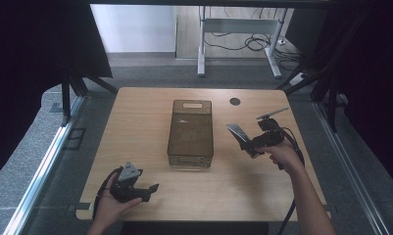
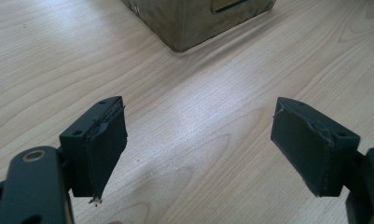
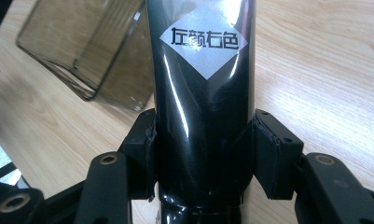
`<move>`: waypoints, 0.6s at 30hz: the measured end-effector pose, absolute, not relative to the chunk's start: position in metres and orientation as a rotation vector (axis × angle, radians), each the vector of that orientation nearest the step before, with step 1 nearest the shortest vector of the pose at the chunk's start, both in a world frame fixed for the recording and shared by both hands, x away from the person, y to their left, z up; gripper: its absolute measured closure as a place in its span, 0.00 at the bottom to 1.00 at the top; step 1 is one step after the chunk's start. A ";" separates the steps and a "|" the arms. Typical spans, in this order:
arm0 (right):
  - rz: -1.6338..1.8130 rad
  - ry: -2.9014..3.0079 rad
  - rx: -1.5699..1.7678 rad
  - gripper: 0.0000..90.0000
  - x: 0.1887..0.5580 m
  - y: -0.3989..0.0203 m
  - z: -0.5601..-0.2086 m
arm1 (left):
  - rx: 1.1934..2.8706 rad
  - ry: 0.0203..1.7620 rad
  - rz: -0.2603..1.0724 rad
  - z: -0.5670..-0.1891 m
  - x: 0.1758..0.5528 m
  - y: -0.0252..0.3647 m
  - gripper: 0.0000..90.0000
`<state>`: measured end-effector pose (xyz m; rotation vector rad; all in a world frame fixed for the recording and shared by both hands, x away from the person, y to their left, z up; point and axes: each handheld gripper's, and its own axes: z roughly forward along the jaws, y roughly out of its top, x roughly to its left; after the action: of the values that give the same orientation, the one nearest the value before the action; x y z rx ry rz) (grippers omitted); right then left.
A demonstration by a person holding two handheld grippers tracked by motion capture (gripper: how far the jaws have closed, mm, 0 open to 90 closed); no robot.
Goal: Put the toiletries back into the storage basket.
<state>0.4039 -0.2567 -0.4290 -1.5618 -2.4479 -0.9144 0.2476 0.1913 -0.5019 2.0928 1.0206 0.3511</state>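
The right gripper (image 1: 250,142) is clamped on a black tube (image 3: 203,107), its two pads pressed against the tube's sides. The tube is glossy and dark, with bright streaks of reflected light running along it. A pale silver diamond-shaped label with dark characters sits on its upper part in the right gripper view. In that view the tube runs from the bottom edge straight up toward 12 o'clock and fills the middle between the jaws. In the high view the tube (image 1: 239,133) shows as a flattened, shiny end sticking out from the gripper toward 10 o'clock, above the wooden table (image 1: 135,127).

A clear, smoke-tinted box (image 1: 190,132) stands at the middle of the table, long and narrow, with a slot handle at its far end. Seen from above, the tube lies at about 3 o'clock from the box, near it but apart from it. In the right gripper view the box (image 3: 82,51) shows at 10 o'clock beside the tube.

The left gripper (image 1: 152,188) rests near the table's near edge, at about 7 o'clock from the box. Its jaws stand wide apart with bare wood between them. A corner of the box (image 2: 198,21) shows at 12 o'clock in the left gripper view.
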 end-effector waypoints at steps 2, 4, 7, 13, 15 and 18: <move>-0.923 -2.452 -1.550 0.53 0.404 -0.253 -0.427 | 2.093 1.021 0.350 -0.502 0.248 0.191 0.21; -0.929 -2.462 -1.537 0.53 0.405 -0.249 -0.425 | 2.090 1.024 0.349 -0.502 0.248 0.191 0.21; -0.932 -2.464 -1.533 0.53 0.406 -0.244 -0.422 | 2.091 1.025 0.346 -0.503 0.248 0.190 0.21; -0.927 -2.479 -1.513 0.53 0.409 -0.228 -0.417 | 2.091 1.021 0.343 -0.503 0.248 0.190 0.21; -0.926 -2.483 -1.509 0.53 0.411 -0.222 -0.416 | 2.088 1.019 0.343 -0.503 0.248 0.191 0.21; -0.931 -2.487 -1.504 0.53 0.413 -0.213 -0.413 | 2.088 1.019 0.343 -0.502 0.248 0.191 0.21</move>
<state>0.4129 -0.2133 -0.4134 -1.5037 -2.4866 -0.9306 0.2478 0.1912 -0.5024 2.0881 1.0189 0.3431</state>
